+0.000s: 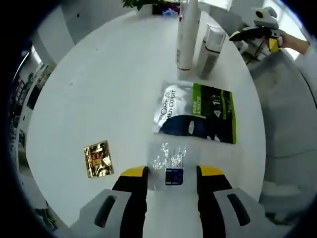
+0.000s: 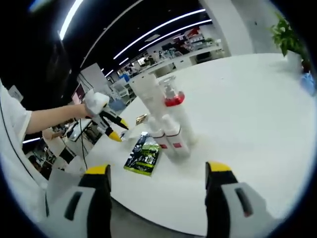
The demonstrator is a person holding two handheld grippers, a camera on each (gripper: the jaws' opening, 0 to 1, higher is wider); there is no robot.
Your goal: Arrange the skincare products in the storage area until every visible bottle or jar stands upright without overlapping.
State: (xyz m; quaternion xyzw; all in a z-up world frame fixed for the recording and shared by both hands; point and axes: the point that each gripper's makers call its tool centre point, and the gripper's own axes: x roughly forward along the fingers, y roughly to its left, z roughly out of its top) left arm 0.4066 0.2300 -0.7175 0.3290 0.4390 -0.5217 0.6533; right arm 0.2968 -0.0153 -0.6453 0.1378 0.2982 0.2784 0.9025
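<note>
A clear flat packet with a silver pattern and a blue label lies on the white round table, between the jaws of my left gripper, which stands open around it. Beyond it lie a green and black L'Oreal sachet and a gold sachet. Two white bottles stand upright at the far edge. In the right gripper view, my right gripper is open and empty, off the table edge, facing white bottles and a red-filled pump bottle. The green sachet lies to their left.
A person's hand holds the left gripper above the table's left side. The right gripper appears at the top right of the left gripper view. A green plant stands at the far table edge. Office desks lie behind.
</note>
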